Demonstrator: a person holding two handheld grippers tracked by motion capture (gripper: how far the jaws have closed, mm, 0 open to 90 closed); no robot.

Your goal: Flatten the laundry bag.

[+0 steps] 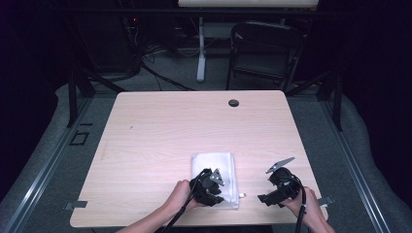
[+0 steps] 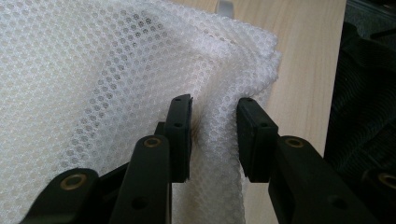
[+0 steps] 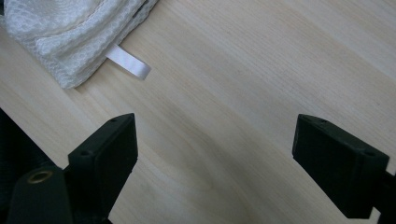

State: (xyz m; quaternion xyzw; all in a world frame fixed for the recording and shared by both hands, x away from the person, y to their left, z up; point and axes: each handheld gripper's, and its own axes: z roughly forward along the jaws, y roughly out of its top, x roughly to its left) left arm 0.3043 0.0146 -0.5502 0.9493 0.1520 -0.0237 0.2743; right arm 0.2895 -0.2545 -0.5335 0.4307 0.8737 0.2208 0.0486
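Left claw (image 2: 214, 140) pinches the mesh cloth (image 2: 93, 70) fold near its edge; right claw (image 3: 215, 158) gapes over bare table (image 3: 257, 70).

You work in a dark lab: a bare wooden table (image 1: 160, 126), floor rails (image 1: 43, 167), cables (image 1: 155, 73), a folding chair (image 1: 265, 51).

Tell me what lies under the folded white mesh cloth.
The white mesh cloth rests on the wooden table. Its folded layers cover whatever may lie between them.

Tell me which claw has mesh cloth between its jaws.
The left claw: a fold of the white mesh cloth sits between its jaws. The right claw gapes over bare table.
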